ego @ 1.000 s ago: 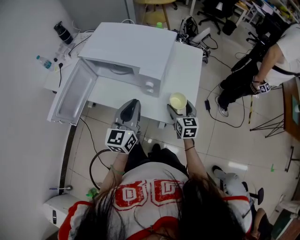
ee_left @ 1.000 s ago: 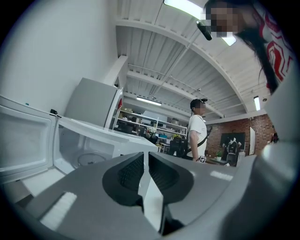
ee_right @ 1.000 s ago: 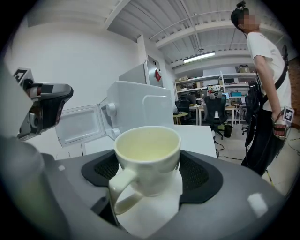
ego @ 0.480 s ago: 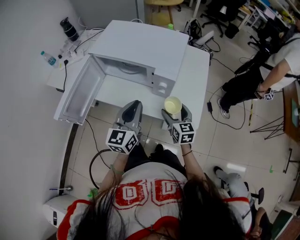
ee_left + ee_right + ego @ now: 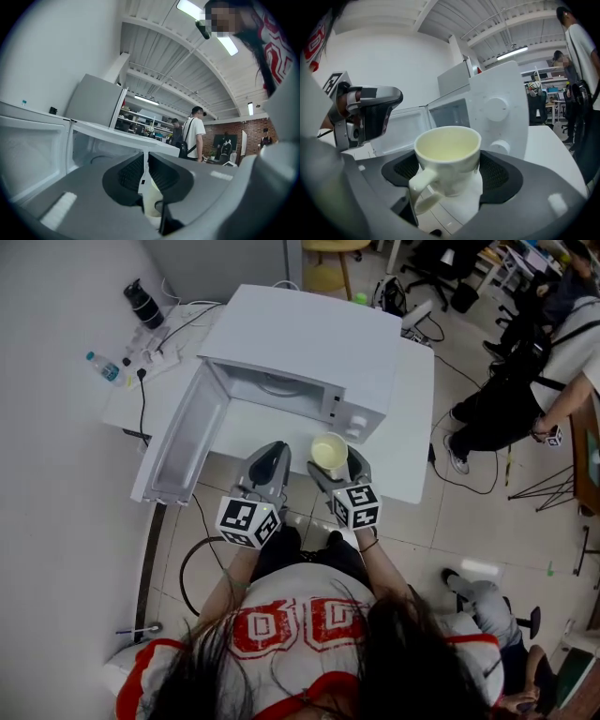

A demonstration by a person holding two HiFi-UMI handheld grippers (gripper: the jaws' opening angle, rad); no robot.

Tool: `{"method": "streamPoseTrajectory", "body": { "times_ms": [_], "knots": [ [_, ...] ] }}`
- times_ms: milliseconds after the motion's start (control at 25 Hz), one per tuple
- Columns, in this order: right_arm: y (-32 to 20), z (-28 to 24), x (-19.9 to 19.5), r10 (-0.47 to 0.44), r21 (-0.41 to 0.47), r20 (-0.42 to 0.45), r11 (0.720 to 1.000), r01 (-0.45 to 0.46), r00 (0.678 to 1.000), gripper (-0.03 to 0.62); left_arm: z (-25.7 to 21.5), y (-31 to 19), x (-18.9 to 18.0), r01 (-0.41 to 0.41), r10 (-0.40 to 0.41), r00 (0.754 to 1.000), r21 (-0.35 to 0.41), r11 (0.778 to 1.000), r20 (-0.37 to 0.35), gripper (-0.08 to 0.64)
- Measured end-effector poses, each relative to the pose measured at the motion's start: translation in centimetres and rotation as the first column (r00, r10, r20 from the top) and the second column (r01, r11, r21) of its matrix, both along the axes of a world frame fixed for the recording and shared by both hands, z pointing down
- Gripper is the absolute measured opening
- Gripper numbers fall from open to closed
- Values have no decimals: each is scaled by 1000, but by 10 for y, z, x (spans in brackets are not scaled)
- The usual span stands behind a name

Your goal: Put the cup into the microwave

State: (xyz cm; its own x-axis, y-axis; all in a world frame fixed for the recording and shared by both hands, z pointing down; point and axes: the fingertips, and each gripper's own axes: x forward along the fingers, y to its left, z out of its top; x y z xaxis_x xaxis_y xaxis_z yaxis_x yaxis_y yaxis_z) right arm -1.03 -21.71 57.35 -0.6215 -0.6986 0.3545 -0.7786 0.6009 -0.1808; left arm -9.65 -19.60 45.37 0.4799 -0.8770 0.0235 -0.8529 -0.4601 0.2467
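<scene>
White plastic fills the left of the head view: the microwave (image 5: pixel 309 334) sits on a white table (image 5: pixel 412 427) with its door (image 5: pixel 183 442) swung wide open to the left. A small bottle (image 5: pixel 105 367) stands on the table's far left corner.

From above, most of the cavity (image 5: pixel 277 388) is hidden under the microwave's top. The left gripper view looks straight in and shows a round turntable (image 5: pixel 101 159) on its floor.

The left gripper (image 5: pixel 272 451) hangs in front of the opening. Its own view shows the jaws drawn almost together, with only a thin slit between the pads and nothing gripped. Something pale shows low between them, but I cannot tell what it is.

Just to its right, the right gripper (image 5: pixel 330 463) has its jaws clamped on either side of the cream cup (image 5: pixel 329 452), which is upright. The cup is outside the microwave, just in front of the control panel (image 5: pixel 349 416).

The head view gives only the cup's rim. The right gripper view shows the cup (image 5: pixel 447 150) empty, with its handle turned toward the camera and to the left. Its base is hidden between the dark pads.

That view also catches the left gripper (image 5: pixel 365 115) at its left and the two knobs (image 5: pixel 494 108) behind the cup.

At the far right a person (image 5: pixel 525 381) stands on the tiled floor, cut off by the frame edge.
</scene>
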Motion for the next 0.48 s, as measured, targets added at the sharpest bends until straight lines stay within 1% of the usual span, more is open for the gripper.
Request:
{"method": "streamPoseTrajectory", "body": {
  "times_ms": [320,480],
  "knots": [
    [-32,-5,-54,4,19,-5,1000,-4,1000,408,2,-11,-31,-48,48,999,0,999,11,17],
    [-50,-5,-70,26,17,-11,1000,-26,1000,408,4,-19,-44,-66,66,998,0,998,6,17]
  ]
}}
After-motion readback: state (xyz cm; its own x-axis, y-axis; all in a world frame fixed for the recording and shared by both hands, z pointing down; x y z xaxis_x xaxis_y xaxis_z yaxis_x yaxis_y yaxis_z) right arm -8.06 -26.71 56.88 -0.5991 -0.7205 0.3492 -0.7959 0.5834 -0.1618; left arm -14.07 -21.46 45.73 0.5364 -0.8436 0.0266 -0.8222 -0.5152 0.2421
